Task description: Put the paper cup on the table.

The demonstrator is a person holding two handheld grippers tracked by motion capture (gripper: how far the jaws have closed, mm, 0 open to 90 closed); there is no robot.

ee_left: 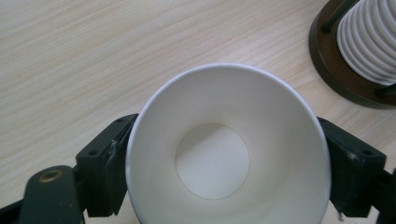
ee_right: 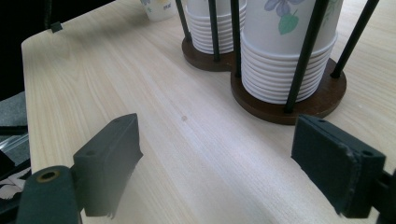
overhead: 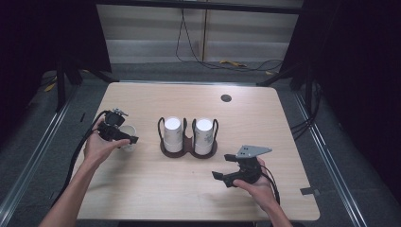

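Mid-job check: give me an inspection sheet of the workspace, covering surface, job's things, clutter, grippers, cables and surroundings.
Surface: light wooden table, round dark cable port near the far edge.
Job's things: single paper cup, upright and empty, between the left gripper's jaws; dark two-post cup holder mid-table with two stacks of white cups.
Clutter: nothing seen on the table.
Grippers: left gripper closed on the cup; right gripper open, holding nothing, facing the holder.
Cables: black cable trailing from the left gripper; more cables on the floor behind.
Surroundings: grey floor, dark curtains at both sides.
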